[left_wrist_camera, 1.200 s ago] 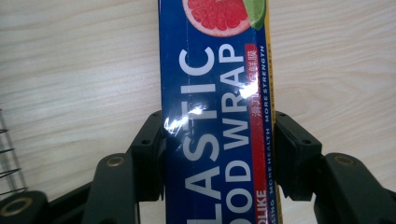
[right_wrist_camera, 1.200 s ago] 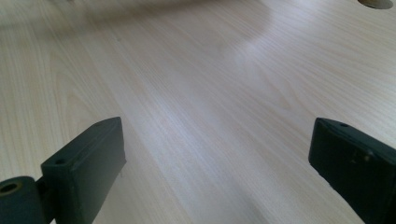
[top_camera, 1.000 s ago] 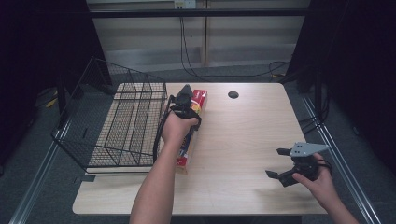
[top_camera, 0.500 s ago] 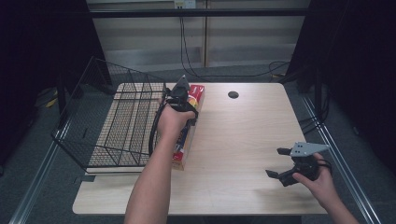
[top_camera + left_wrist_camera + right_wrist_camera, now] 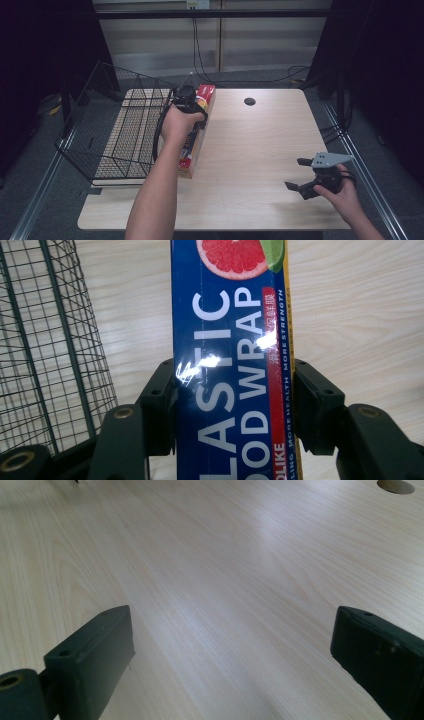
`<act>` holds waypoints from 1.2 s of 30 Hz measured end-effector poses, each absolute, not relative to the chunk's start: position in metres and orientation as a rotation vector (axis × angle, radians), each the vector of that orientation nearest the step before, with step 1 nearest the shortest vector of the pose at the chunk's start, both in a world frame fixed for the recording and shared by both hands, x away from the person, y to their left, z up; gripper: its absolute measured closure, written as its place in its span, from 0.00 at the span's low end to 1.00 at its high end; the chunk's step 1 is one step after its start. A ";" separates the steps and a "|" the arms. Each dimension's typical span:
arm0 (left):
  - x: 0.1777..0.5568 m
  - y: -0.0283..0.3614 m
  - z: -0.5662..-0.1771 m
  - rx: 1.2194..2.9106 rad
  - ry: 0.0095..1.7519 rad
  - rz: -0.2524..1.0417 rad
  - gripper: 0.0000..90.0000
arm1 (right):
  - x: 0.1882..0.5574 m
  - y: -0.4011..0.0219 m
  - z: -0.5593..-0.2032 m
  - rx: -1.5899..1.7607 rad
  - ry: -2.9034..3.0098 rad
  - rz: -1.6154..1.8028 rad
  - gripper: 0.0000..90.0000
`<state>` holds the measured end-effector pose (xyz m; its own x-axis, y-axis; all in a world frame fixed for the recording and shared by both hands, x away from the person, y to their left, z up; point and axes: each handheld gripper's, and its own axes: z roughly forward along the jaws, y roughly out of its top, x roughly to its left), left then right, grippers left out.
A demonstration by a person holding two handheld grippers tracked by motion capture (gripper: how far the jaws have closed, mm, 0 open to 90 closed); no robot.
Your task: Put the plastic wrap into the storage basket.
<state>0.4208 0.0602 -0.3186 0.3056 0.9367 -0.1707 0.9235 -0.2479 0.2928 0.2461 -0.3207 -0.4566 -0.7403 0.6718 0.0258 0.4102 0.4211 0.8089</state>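
Observation:
A long plastic food wrap box (image 5: pixel 189 155), blue and red with a grapefruit picture, lies lengthwise next to the wire basket (image 5: pixel 120 130). My left gripper (image 5: pixel 187 100) is over the box's far half and shut on it. In the left gripper view the box (image 5: pixel 235 340) fills the gap between the two black jaws of the left gripper (image 5: pixel 235 410), one jaw pressed on each long side. My right gripper (image 5: pixel 300 175) hovers open near the table's front right corner. In the right gripper view the right gripper (image 5: pixel 235 650) has its jaws wide apart over bare wood.
The black wire basket (image 5: pixel 45 340) stands on the left part of the light wooden table (image 5: pixel 260 145), close to the box. A round cable hole (image 5: pixel 249 101) sits at the table's far middle, and the hole (image 5: pixel 395 486) also appears in the right gripper view. Cables run along the floor behind.
My left gripper has carried the box a little to the left and farther away, closer to the basket. The right gripper has stayed where it was.

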 end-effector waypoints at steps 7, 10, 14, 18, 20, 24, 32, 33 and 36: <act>0.420 0.069 -0.307 2.231 1.695 0.056 0.50 | 0.246 -0.320 -0.456 0.936 2.372 1.221 0.04; 0.421 0.071 -0.303 2.238 1.692 0.053 0.50 | 0.246 -0.320 -0.456 0.928 2.381 1.223 0.04; 0.422 0.076 -0.298 2.234 1.691 0.059 0.50 | 0.246 -0.320 -0.456 0.933 2.375 1.219 0.04; 0.422 0.078 -0.292 2.232 1.702 0.058 0.50 | 0.246 -0.320 -0.456 0.935 2.376 1.222 0.04; 0.422 0.080 -0.290 2.232 1.700 0.056 0.50 | 0.246 -0.320 -0.456 0.935 2.377 1.223 0.04; 0.422 0.083 -0.284 2.232 1.712 0.056 0.50 | 0.246 -0.320 -0.456 0.930 2.381 1.222 0.04; 0.423 0.091 -0.276 2.225 1.722 0.068 0.50 | 0.246 -0.320 -0.456 0.932 2.378 1.223 0.04; 0.423 0.092 -0.276 2.224 1.725 0.072 0.50 | 0.246 -0.320 -0.456 0.927 2.384 1.224 0.04; 0.423 0.096 -0.272 2.207 1.739 0.064 0.50 | 0.246 -0.320 -0.456 0.928 2.385 1.222 0.04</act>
